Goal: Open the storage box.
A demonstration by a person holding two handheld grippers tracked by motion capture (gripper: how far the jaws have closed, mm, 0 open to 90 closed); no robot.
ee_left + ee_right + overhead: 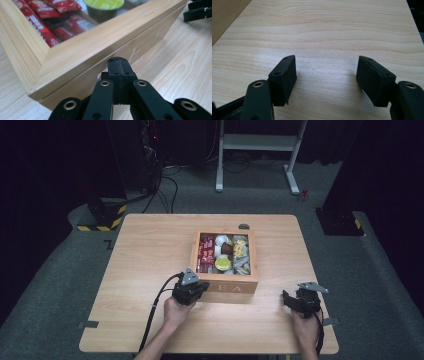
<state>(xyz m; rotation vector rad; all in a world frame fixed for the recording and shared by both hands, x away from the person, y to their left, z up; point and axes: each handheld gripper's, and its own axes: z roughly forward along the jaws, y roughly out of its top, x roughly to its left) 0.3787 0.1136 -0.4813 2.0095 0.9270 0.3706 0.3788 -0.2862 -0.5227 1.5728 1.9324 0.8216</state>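
The tea box (225, 265) sits a little right of the table's middle, its front wall facing the person and marked with pale letters; in the left gripper view its near corner (40, 92) fills the frame, a light wooden frame lid with a see-through pane lying flush on the body. It looks rigid and fairly heavy for its size, with smooth wood that narrow pads could slip on, and the pane is likely the fragile part, so a hold belongs on the wooden rim or the front edge of the lid, not on the window. Inside lie red sachets (47, 17), a green-lidded capsule (105, 6) and, in the high view, pale and yellow packets (241, 251), all light and loose enough to shift if the box tips. The left gripper (192, 287) is at the box's front left corner with its jaws pressed together on nothing, tips just below the lid's seam; whether they touch the wood I cannot tell. The right gripper (295, 300) rests well apart to the right, jaws spread wide over the bare table (324, 32). Hinges, if any, would be at the far side and are hidden; no latch or finger notch shows on the front, and the lettering is too blurred close up to read. The small dark object (244, 226) beyond the box is too small to identify.
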